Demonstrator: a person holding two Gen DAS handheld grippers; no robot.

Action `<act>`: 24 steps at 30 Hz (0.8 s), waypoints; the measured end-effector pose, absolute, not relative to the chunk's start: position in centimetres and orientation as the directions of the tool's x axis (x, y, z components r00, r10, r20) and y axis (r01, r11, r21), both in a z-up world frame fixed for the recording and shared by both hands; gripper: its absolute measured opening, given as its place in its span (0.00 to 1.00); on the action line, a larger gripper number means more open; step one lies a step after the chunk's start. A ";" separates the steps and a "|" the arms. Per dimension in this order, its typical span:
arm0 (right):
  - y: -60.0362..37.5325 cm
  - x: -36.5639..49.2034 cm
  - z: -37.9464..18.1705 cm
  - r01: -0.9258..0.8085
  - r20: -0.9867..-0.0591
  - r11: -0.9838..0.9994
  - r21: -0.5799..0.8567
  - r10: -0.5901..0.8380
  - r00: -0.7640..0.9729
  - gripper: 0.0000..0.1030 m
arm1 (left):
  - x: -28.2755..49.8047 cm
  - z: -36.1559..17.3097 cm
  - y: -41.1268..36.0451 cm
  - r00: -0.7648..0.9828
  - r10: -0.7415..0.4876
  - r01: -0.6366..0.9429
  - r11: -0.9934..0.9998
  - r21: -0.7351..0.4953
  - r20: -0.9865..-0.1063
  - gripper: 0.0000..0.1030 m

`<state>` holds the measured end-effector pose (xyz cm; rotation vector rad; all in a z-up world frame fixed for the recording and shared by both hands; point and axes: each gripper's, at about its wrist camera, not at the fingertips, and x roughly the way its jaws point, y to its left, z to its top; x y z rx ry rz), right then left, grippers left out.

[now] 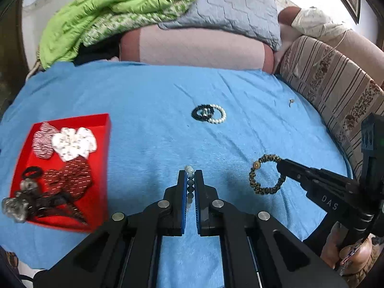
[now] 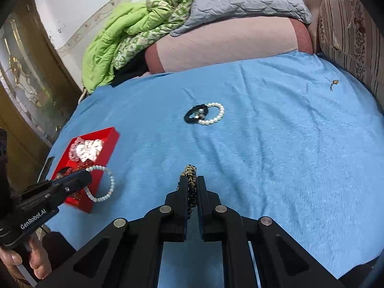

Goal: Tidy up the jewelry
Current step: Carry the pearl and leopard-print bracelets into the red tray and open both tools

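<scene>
The blue towel [image 1: 148, 100] covered the whole surface, with the red tray [image 1: 100, 144] of scrunchies sitting off to the left of the left gripper [image 1: 190, 180]. Both tools were angled down at the towel, left one clamped on a pale bead bracelet [image 2: 103, 184], right gripper [image 2: 192, 184] pinching a leopard-print hair tie [image 1: 266, 175]. Further ahead of both tips, a black hair tie [image 1: 202, 113] and pearl bracelet [image 1: 217, 115] lay overlapping.

Bed sheet [image 1: 148, 96] carries all items. Tray [image 1: 100, 192] at left edge, holding scrunchies [image 1: 72, 144] and hair clips [image 1: 48, 204]. Two overlapping bracelets [image 1: 209, 113] mid-sheet, further back. Small earring [image 1: 291, 102] far right, near striped cushion [image 1: 331, 81]. Pillows [image 1: 228, 7] and quilt [image 1: 108, 12] behind the sheet.
</scene>
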<state>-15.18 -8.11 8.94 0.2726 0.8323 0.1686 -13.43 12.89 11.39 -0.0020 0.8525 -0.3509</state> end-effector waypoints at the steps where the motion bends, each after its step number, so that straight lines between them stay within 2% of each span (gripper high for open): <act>1: -7.8 -15.5 9.2 -0.049 -0.703 0.953 0.300 0.255 0.664 0.07 | -13.9 11.8 13.1 0.614 -0.298 0.300 0.945 -0.134 -0.731 0.05; 7: -5.7 -17.1 10.4 -0.084 -0.694 0.969 0.233 0.226 0.684 0.08 | -15.6 13.3 14.1 0.670 -0.261 0.281 0.956 -0.088 -0.695 0.05; 24: -0.5 -19.9 12.1 -0.130 -0.671 0.992 -0.007 0.092 0.735 0.08 | -17.7 14.6 16.7 0.740 -0.201 0.217 0.975 -0.054 -0.641 0.05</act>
